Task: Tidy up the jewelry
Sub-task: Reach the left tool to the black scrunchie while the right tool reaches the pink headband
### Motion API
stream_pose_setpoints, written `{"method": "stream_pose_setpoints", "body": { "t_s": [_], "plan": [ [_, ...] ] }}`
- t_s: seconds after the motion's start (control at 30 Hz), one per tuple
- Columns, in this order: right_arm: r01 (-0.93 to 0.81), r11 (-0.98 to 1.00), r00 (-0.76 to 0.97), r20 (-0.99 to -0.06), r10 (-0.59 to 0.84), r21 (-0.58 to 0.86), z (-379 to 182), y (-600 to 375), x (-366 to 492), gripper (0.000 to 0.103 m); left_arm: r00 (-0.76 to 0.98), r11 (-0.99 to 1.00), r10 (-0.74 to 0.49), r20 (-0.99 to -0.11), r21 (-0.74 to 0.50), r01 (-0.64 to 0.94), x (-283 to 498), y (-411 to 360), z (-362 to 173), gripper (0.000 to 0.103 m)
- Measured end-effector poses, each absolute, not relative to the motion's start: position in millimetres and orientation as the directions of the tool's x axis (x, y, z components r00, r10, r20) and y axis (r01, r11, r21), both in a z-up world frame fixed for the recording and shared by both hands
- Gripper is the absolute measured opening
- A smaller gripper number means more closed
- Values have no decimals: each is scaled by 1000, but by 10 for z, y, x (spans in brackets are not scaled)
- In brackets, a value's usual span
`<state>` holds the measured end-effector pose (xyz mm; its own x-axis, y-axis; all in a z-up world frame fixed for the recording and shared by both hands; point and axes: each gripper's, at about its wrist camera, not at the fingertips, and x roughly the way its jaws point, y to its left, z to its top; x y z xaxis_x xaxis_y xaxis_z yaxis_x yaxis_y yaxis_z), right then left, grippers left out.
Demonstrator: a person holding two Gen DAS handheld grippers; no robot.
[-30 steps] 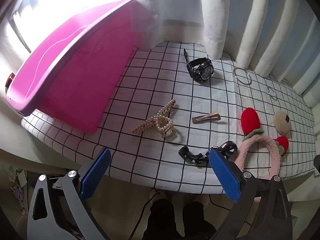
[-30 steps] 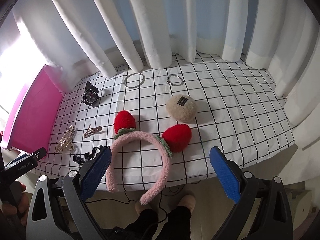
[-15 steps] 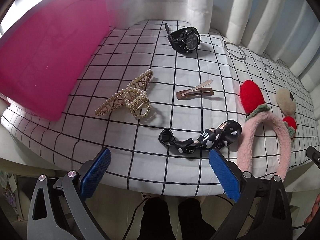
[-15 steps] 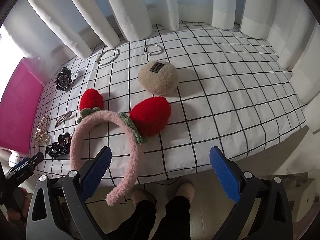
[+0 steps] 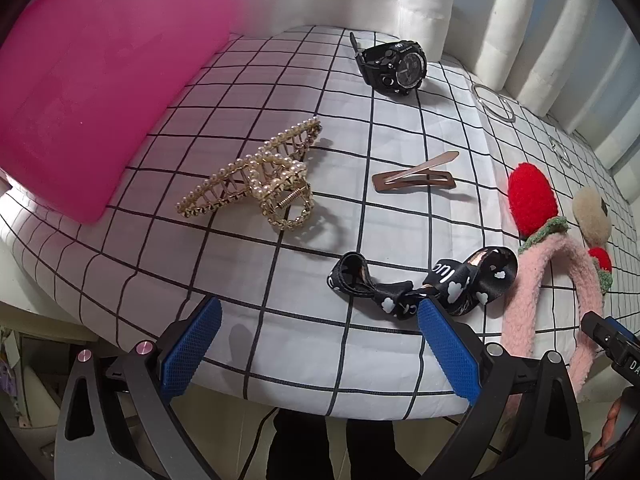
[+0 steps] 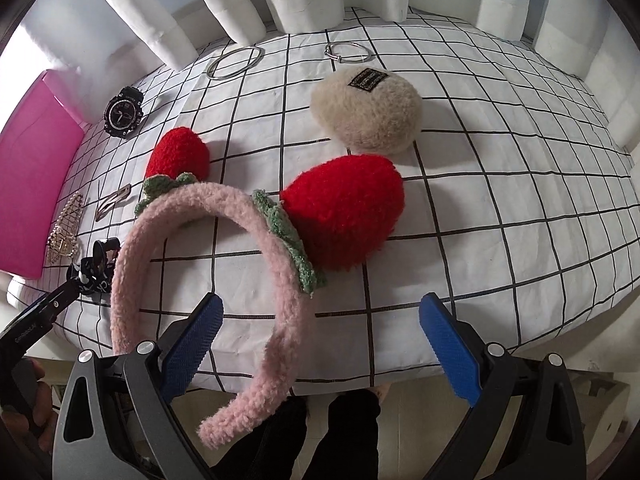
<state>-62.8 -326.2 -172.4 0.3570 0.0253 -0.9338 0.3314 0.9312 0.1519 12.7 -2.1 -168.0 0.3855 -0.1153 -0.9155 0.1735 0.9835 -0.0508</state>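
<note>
Around the headband, on the cloth: one watch, two metal rings, one beige puff, one pearl claw clip, one flat clip, one black bow, one pink tray.

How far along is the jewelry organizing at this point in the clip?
Nothing looks sorted yet: the watch, pearl claw clip, flat hair clip, black bow, strawberry headband, beige pompom and two rings all lie loose on the checked cloth. Left gripper and right gripper are open and empty. Everything remains.
</note>
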Motion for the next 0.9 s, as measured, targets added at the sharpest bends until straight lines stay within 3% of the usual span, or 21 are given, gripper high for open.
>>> {"method": "stream_pose_setpoints", "body": {
  "t_s": [0.47,0.9],
  "plan": [
    [306,950,359,-932,-48,69,-1808,-3168,-526,94,370,968,-177,-912,-93,234,141,-327,-1803,97],
    [263,965,401,-910,-109,0,-1846,-3116,-501,94,444,968,-115,-889,0,251,90,-456,-1875,98]
  ]
}}
